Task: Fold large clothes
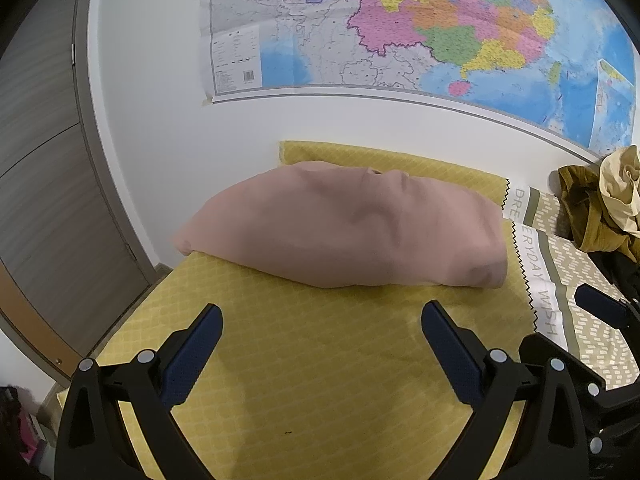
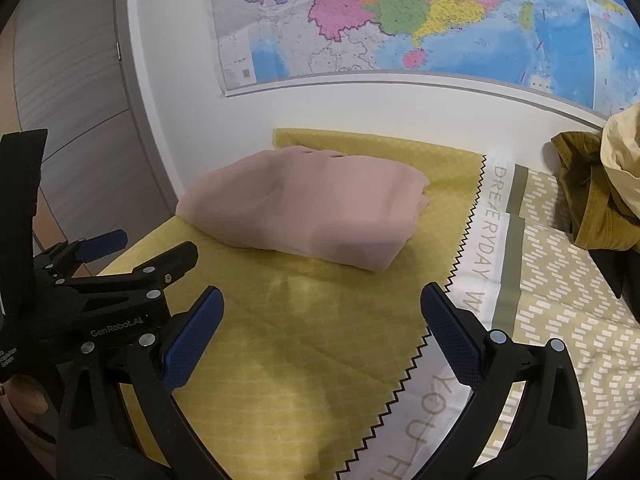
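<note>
1. The pink garment [image 1: 344,224] lies folded into a compact bundle on the yellow cloth [image 1: 320,360], toward the wall and below the map [image 1: 400,20]. Its layered open edges face right and its left end reaches the cloth's left edge.
2. The left gripper [image 1: 322,326] hovers over bare yellow cloth just short of the bundle. Its jaws stand wide apart and hold nothing.
3. The right gripper [image 2: 322,312] is likewise spread wide and empty, just beside the left one, over the zigzag edge where the yellow cloth meets the printed cover [image 2: 560,320].
4. Neither tool touches the garment; both sit near it on the side away from the wall.
5. Judged step: this garment looks finished, or at most needs 1 tidying press. The fold is bulky rather than flat, with a soft hump along the top.
6. A heap of unfolded clothes [image 2: 600,184], olive and pale yellow, waits on the right, well apart from the bundle.
7. The next move likely calls for either shifting the bundle aside to free the cloth, or reaching right to the heap for the next piece.
8. Moving the bundle would need both grippers under or around its ends, since a 1-sided pinch could let the layers slide open.
9. Pulling from the heap calls for finding a single garment's edge; how the pieces are tangled cannot be told.
</note>
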### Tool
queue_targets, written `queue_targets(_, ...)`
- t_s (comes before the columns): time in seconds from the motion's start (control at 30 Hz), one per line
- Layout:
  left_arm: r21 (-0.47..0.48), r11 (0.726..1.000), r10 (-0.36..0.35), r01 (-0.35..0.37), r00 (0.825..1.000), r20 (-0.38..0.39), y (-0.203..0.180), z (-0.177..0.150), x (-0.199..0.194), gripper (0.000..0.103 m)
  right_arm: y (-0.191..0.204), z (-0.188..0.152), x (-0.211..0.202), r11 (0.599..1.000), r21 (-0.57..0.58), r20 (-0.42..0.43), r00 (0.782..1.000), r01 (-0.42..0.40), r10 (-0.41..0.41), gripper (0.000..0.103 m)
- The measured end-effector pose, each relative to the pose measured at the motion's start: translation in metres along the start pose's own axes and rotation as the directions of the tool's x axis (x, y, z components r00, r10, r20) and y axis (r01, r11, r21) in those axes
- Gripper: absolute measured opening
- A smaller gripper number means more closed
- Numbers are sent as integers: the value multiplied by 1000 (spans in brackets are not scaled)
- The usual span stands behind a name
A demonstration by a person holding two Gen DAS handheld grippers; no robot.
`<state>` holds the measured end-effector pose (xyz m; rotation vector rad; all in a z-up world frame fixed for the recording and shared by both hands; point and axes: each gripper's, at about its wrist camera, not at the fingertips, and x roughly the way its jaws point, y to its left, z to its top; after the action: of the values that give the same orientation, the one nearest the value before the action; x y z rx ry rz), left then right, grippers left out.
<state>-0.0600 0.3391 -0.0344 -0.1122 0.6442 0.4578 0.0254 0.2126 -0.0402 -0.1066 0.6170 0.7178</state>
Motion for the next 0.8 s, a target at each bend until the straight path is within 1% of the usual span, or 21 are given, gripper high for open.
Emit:
queue_targets(0.47, 2, 1000, 3, -3, 1000, -2, 2, -1, -2, 96, 4, 0, 0, 1000, -5, -2, 1000, -7, 7, 97)
queue_targets(0.63, 19, 1000, 12, -13, 1000, 15, 0, -1, -3, 96, 4, 0, -1, 1000, -1, -6, 1000, -5, 5, 97)
queue_targets(0.7, 17, 1000, -18, 17, 1000, 23, 0, 0, -4, 96, 3, -1, -2, 1000, 0, -6, 1000, 2, -2, 97)
queue_targets(0.8, 17, 1000, -18, 18, 1000, 9, -3, 0, -3, 96, 2, -2, -2, 1000, 10, -9, 1000, 2, -2, 97)
